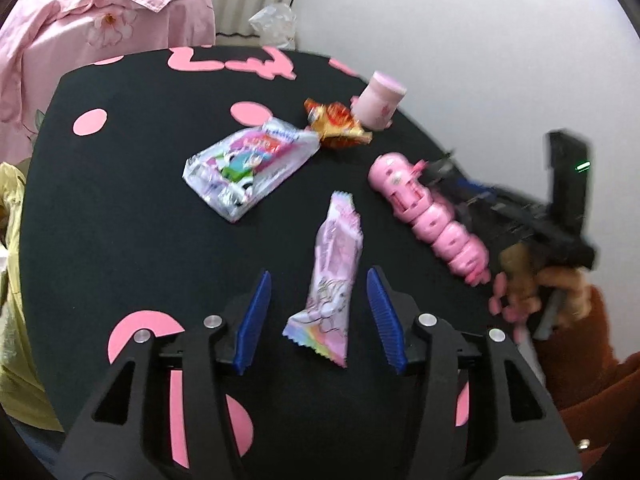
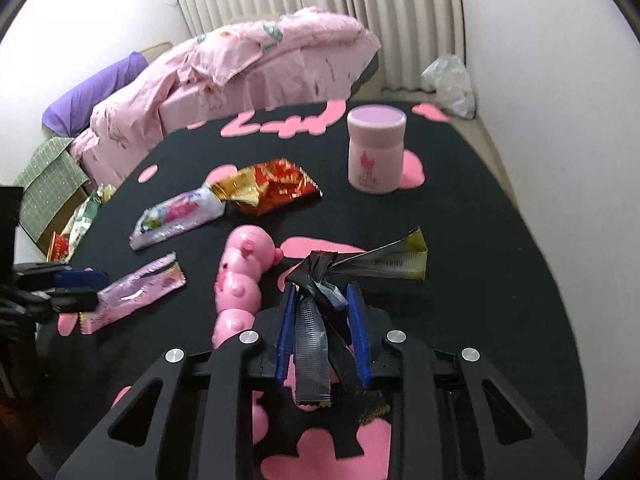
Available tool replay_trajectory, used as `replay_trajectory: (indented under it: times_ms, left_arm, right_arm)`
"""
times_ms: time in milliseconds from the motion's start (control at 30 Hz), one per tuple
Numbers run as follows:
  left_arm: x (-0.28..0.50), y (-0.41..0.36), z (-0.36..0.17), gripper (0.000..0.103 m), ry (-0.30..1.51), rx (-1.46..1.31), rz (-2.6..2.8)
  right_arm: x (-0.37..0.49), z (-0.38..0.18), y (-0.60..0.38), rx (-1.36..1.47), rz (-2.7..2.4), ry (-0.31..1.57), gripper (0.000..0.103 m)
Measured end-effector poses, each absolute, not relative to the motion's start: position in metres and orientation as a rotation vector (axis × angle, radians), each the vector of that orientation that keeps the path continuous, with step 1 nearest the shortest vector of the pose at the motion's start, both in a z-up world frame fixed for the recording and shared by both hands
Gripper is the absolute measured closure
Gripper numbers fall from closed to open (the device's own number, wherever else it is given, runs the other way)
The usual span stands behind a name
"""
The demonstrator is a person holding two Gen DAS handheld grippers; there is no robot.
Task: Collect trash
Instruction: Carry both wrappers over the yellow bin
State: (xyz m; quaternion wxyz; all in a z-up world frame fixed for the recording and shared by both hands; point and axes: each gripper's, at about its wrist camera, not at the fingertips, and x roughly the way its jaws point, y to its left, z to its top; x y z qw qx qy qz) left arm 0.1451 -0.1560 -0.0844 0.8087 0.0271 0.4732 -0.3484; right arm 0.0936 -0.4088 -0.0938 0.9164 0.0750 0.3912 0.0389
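- The left tool [image 1: 318, 312] has its blue pads spread apart over the black tabletop [image 1: 120, 208], which carries pink shapes.
- A long pink wrapper [image 1: 334, 276] lies flat between those pads, with a clear gap on each side, so nothing is gripped there.
- The right tool [image 2: 322, 324] has its pads drawn in around a crumpled dark wrapper [image 2: 320, 280]; the middle of the wrapper sits between the pads, one end reaches forward and to the right over the tabletop, and the other end hangs back toward the camera. Whether the pads truly press on it cannot be told.
- A pink toy caterpillar [image 2: 240, 280] lies just left of the right tool, its head pointing away.
- Farther back, a white and pink snack packet [image 1: 250, 168] lies touching a red and gold wrapper [image 1: 336, 124].
- A pink jar [image 2: 376, 148] stands upright near the far edge of the tabletop, well apart from both tools.
- In the left wrist view, a hand [image 1: 560, 292] with a rust-coloured sleeve holds the right tool's handle.
- Beyond the tabletop, a pink quilt [image 2: 248, 64] is heaped on a bed and a clear plastic bag [image 2: 448, 84] sits by the curtain.
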Motion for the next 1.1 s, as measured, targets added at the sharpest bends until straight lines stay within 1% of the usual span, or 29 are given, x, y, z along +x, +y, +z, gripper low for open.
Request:
replay_trajectory:
  times_ms: [133,167,200,233,267,467,767,867,1100]
  left_arm:
    - [0.14,-0.172,-0.088,0.056,0.998,0.195,-0.681]
    - [0.138,-0.175,-0.088,0.061,0.992,0.225,-0.667]
    - [0.135,-0.178,-0.088,0.074,0.989,0.249,-0.663]
    - [0.132,-0.179,-0.088,0.079,0.992,0.254,-0.677]
    - [0.131,-0.179,-0.087,0.082,0.995,0.247,-0.689]
    - [0.125,-0.153,-0.068,0.083,0.949,0.142,-0.679]
    - [0.112,-0.088,-0.014,0.083,0.793,0.051,-0.594]
    - [0.115,-0.052,-0.004,0.083,0.766,-0.007,-0.531]
    - [0.137,0.044,-0.006,0.083,0.742,-0.125,-0.335]
  right_arm:
    - [0.079,-0.083,-0.409,0.163,0.064,0.786,0.078]
    - [0.075,-0.08,-0.408,0.157,0.058,0.781,0.078]
    - [0.073,-0.077,-0.406,0.147,0.055,0.775,0.078]
    - [0.07,-0.073,-0.403,0.133,0.052,0.767,0.078]
    - [0.067,-0.068,-0.398,0.118,0.05,0.756,0.078]
    - [0.053,-0.037,-0.372,0.061,0.084,0.693,0.078]
    - [0.05,0.011,-0.313,0.003,0.177,0.604,0.078]
    - [0.054,0.022,-0.287,-0.04,0.22,0.585,0.078]
    - [0.076,0.041,-0.226,-0.125,0.326,0.578,0.078]
